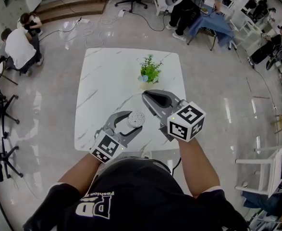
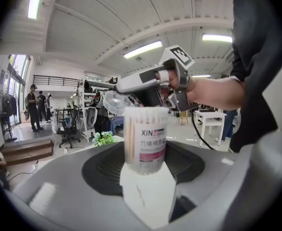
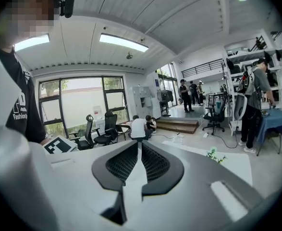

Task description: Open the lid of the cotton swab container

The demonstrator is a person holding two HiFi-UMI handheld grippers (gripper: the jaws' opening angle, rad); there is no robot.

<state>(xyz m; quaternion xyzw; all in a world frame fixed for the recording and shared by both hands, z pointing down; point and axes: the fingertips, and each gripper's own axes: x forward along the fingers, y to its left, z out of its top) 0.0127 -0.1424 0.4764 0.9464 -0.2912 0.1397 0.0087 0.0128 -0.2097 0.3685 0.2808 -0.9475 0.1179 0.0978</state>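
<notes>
Above white table, both forearms extend forward; left fingers clamp cotton swab container, right fingers pressed together.

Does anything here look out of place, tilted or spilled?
Nothing is spilled. The clear lid is off the cotton swab container and hangs tilted at the tip of the right gripper, so the swabs stand uncovered.

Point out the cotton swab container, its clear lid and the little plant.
cotton swab container (image 2: 153, 143), left gripper view, printed label.
clear lid (image 2: 113, 103), left gripper view, domed wall.
plant (image 1: 150, 70), head view, leaves.
</notes>
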